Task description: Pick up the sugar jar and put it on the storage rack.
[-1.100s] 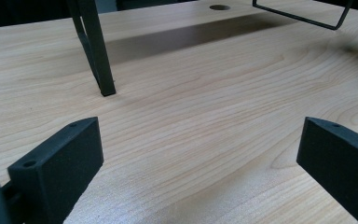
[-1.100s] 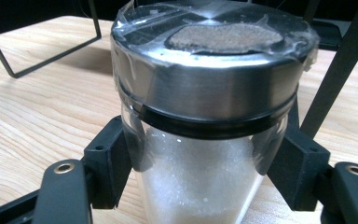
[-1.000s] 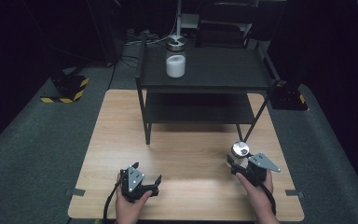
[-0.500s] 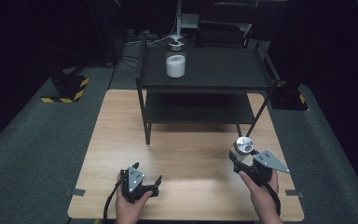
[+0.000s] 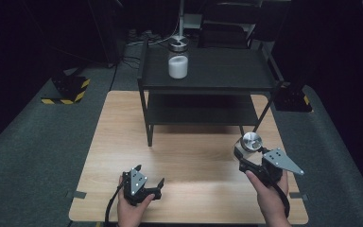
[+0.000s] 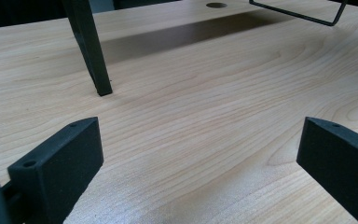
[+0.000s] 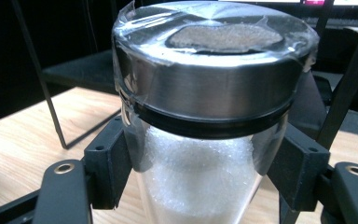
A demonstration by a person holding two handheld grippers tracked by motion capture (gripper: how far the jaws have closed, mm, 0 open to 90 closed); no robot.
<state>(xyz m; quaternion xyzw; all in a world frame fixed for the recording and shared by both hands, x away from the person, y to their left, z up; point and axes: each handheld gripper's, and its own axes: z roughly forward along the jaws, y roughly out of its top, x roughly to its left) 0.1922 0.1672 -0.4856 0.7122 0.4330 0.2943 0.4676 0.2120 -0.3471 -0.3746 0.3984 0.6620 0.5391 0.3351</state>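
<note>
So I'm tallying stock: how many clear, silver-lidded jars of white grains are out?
2: one clear, silver-lidded jar on the black rack's top shelf, one jar clamped in the right gripper.

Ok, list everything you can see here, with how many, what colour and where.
jar with steel lid: one, clear glass with white grains inside, gripped by the right gripper above the table's right front
second jar: one, clear with white contents and a metal lid, on the shelf rack's top level
shelf rack: one, black, two levels, at the table's far end
table: one, light wood
floor blocks: two, black with yellow stripes, one each side of the rack
left gripper: one, black, jaws apart, low over the table's front left
right gripper: one, black, shut on the jar
hands: two, at the near edge
</note>
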